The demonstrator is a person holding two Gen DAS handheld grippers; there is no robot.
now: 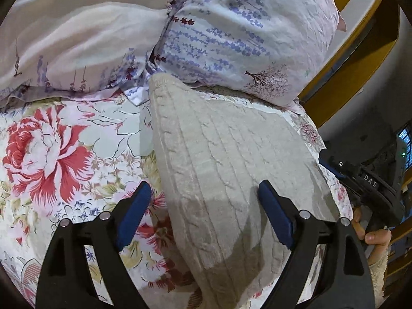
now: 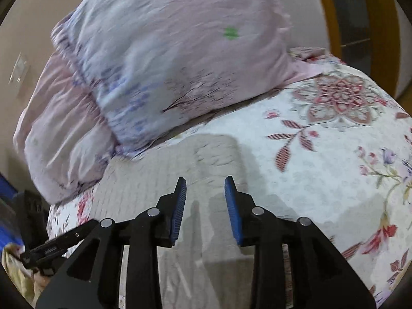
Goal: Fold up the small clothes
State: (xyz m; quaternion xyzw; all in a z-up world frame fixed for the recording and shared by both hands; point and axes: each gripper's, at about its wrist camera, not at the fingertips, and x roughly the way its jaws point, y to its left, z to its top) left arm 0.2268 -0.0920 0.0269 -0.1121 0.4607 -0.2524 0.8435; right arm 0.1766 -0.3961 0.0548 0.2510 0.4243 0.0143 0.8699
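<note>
A: What does the left wrist view show?

B: The left claw (image 1: 204, 193) is spread wide with nothing between its blue pads (image 1: 135, 213). It hangs over a cream cable-knit sweater (image 1: 219, 159) that lies folded in a long shape on the bed (image 1: 51, 154), which has a floral sheet with a big red flower. The far end of the sweater reaches up to the pillow (image 1: 244, 38) with purple sprigs; a pale quilt (image 1: 77, 38) is bunched to the left of that pillow. At the right edge the right claw (image 1: 360, 177) shows side-on, with a hand (image 1: 370, 234) on its handle. I cannot tell from here how its jaws stand.

A: And the right wrist view?

B: The right claw (image 2: 206, 188) is parted too, less widely, and grips nothing. Under and just beyond it lies the same sweater (image 2: 159, 180), flat on the bed (image 2: 322, 167). The pillow (image 2: 180, 64) sits behind it, blurred, with the quilt (image 2: 59, 128) to its left. A dark bit of the left claw (image 2: 51, 251) pokes in low on the left, too little to judge.
</note>
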